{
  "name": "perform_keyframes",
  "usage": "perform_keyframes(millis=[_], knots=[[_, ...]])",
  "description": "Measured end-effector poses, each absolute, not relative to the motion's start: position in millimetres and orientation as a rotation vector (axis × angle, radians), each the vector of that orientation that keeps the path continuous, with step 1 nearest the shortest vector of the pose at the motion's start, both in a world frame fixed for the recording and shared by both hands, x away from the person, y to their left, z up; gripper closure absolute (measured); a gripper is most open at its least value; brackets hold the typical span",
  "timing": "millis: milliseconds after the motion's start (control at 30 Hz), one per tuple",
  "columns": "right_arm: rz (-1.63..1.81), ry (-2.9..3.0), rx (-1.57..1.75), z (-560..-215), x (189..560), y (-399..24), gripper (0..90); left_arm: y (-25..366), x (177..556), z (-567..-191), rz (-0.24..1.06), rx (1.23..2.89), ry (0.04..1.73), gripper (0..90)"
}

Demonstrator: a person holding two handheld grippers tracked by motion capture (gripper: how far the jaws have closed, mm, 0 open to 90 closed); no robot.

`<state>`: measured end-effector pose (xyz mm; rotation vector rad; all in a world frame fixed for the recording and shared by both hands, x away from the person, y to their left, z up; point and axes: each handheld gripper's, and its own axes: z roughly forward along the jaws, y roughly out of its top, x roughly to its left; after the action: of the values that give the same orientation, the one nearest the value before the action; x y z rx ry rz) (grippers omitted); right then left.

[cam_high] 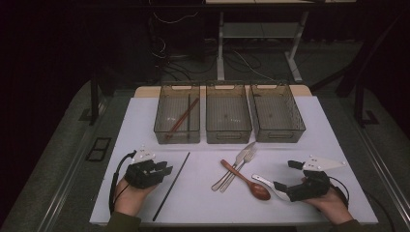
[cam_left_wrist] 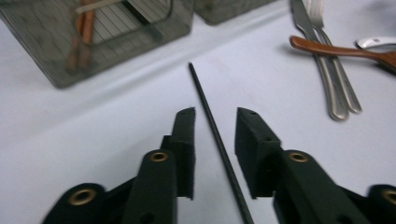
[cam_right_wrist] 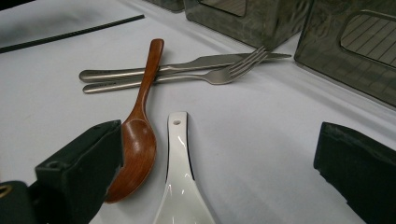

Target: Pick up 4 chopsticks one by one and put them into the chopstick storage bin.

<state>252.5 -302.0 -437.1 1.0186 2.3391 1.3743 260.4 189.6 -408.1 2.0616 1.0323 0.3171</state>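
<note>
A long black chopstick [cam_high: 171, 186] lies slanted on the white table at the left. My left gripper [cam_high: 167, 170] is low over its middle. In the left gripper view the chopstick [cam_left_wrist: 201, 93] runs between the two jaws, with a small gap on each side, so the gripper [cam_left_wrist: 215, 119] is open. A white ceramic spoon [cam_high: 263, 180] lies at the right, its handle [cam_right_wrist: 180, 163] between the wide-open jaws of my right gripper [cam_right_wrist: 217, 135], untouched. A brown wooden spoon [cam_right_wrist: 140, 140] lies beside it, close to one jaw.
A steel fork [cam_high: 245, 162] and knife [cam_high: 232, 169] lie together mid-table, under the wooden spoon's handle. Three smoky plastic bins stand in a row at the back: the left bin [cam_high: 157, 121] holds brown chopsticks [cam_high: 183, 118], beside a middle bin [cam_high: 228, 135] and a right bin [cam_high: 300, 121].
</note>
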Motion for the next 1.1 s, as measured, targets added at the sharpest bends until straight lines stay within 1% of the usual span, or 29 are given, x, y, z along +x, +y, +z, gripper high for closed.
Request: perform_keyframes(millis=[100, 233, 300, 500, 867, 1100], knots=[[1.375, 2.338, 1.021, -437, 252, -302, 1.3, 190, 253, -412, 0.297, 2.08, 1.023, 74.9], [1.376, 2.338, 1.025, -437, 252, -302, 1.4, 189, 244, -415, 0.259, 2.088, 1.002, 86.2], [1.374, 2.338, 1.019, -437, 252, -302, 1.4, 188, 241, -418, 0.239, 2.106, 0.986, 88.9], [1.374, 2.337, 1.021, -436, 252, -302, 1.4, 182, 235, -428, 0.173, 2.171, 0.985, 88.9], [1.374, 2.337, 1.018, -437, 252, -302, 1.4, 179, 234, -437, 0.128, 2.223, 1.015, 88.9], [1.374, 2.337, 1.018, -437, 252, -302, 1.4, 181, 234, -437, 0.178, 2.251, 1.018, 88.8]])
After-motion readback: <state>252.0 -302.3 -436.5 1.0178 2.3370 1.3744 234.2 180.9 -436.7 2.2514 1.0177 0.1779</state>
